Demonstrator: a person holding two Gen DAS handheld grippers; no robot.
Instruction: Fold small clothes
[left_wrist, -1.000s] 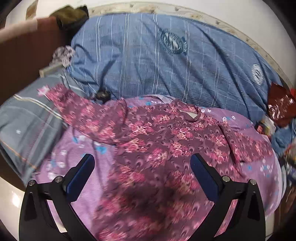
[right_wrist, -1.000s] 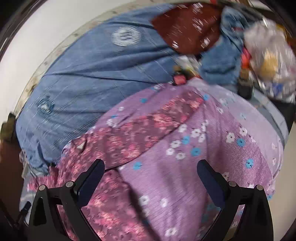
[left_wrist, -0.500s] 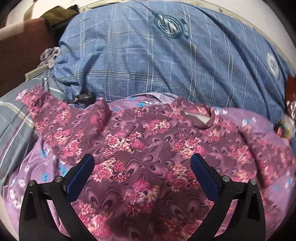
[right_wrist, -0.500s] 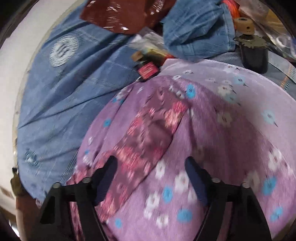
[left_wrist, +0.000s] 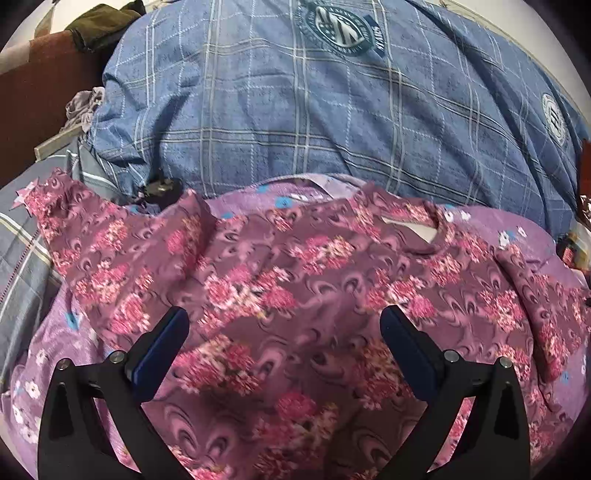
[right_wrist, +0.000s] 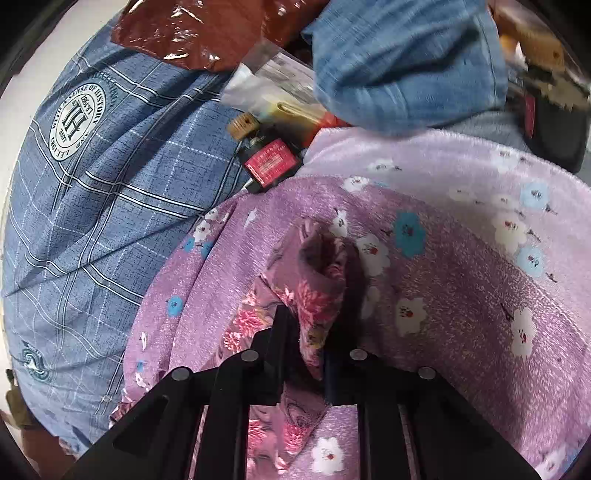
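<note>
My right tongs (right_wrist: 306, 332) have just been closing and now they're pinched tight on the sleeve (right_wrist: 317, 280) of the top (left_wrist: 314, 295), with the cuff end bunched up and poking out past the tips. My left tongs (left_wrist: 284, 343) are wide open, hanging just over the middle of the top with nothing between the fingers.

The top is spread face up on the purple blanket (right_wrist: 461, 295), neck hole (left_wrist: 410, 229) at the far edge, other sleeve flung out past the left tongs' side of the top. Behind the top is the blue plaid duvet (left_wrist: 314, 110). Off the pinched sleeve's end, beyond the top, there's a little black bottle with a red label (right_wrist: 271, 162) plus some crinkly packets, close enough that I'd rather not drag fabric through them.

This thing looks thin, floppy and basically weightless, so it should drape and slide wherever I pull it, and the fuzzy blanket may cling a bit. I'd say cuffs, shoulder seams and hem corners are the spots to grab; pinching mid-panel just makes a tent.

Both hands are tipped forward and down at the bed, left one squared up over the chest of the top, right one rolled sideways along the sleeve.
</note>
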